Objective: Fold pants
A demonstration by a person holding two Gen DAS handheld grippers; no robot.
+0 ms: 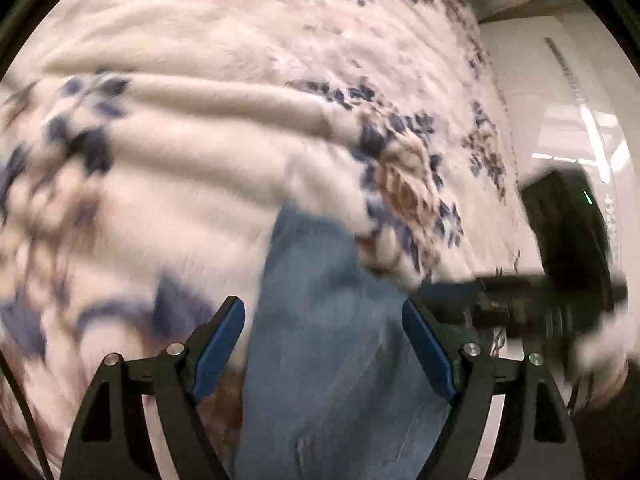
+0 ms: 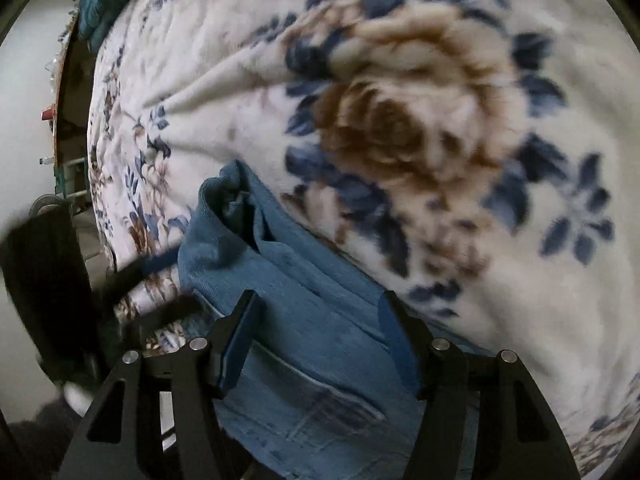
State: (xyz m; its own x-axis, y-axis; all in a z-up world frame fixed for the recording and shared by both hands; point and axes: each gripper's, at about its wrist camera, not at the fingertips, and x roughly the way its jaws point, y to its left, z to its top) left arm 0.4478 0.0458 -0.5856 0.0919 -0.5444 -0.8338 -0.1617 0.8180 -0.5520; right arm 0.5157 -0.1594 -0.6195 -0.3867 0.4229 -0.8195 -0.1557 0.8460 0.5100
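Left wrist view shows my left gripper [image 1: 323, 312] spread wide and grasping nothing, its 2 blue-padded fingers [image 1: 222, 350] standing either side of a strip of blue pants [image 1: 332, 344] that lies on the white floral blanket [image 1: 192, 160], with my right gripper [image 1: 520, 304] a dark blur off to the side. From the right wrist, my right gripper [image 2: 318, 306] is likewise released, jaws apart over the pants [image 2: 304, 288], whose bunched, ribbed end [image 2: 224, 204] points away across the blanket [image 2: 520, 320]; the left gripper [image 2: 132, 280] shows blurred nearby.
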